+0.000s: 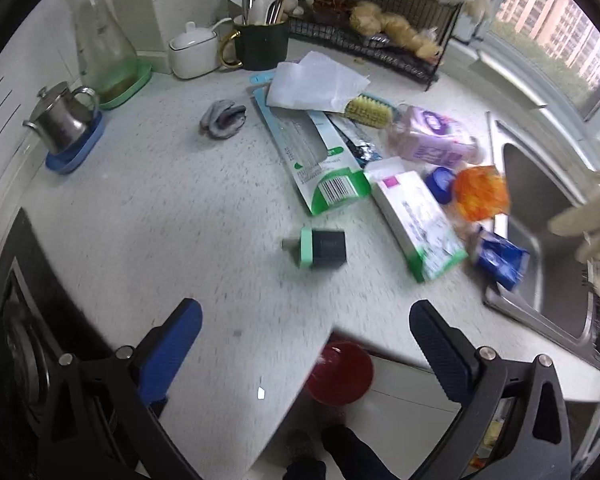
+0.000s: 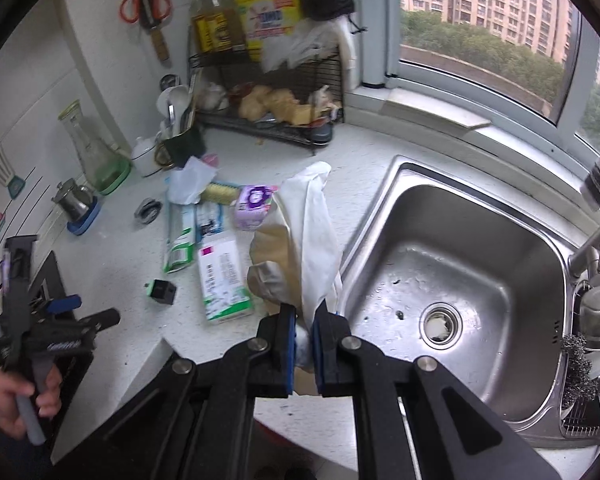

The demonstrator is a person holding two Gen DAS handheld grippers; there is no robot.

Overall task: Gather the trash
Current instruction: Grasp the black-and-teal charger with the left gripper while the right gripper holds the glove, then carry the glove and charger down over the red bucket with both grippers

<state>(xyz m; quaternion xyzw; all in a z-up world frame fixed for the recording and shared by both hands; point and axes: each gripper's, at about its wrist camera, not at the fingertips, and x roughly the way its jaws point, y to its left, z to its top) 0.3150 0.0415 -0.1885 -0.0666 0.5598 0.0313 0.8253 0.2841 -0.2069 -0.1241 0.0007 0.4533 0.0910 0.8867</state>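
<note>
My left gripper (image 1: 306,312) is open and empty, above the counter's front edge; it also shows in the right wrist view (image 2: 68,306). A small black and green box (image 1: 322,248) lies just ahead of it. Further on lies a pile of trash: a green and white packet (image 1: 320,156), a white medicine box (image 1: 418,220), white paper (image 1: 316,82), a purple tissue pack (image 1: 434,138), an orange wrapper (image 1: 480,192) and a blue wrapper (image 1: 500,258). My right gripper (image 2: 304,320) is shut on a white and tan crumpled bag (image 2: 300,236), held up beside the sink (image 2: 496,216).
A red bin (image 1: 340,372) stands on the floor below the counter edge. A steel teapot (image 1: 62,114), glass carafe (image 1: 100,44), sugar bowl (image 1: 192,50), utensil mug (image 1: 260,42) and black wire rack (image 1: 376,36) line the back. A stove (image 1: 20,320) is at left.
</note>
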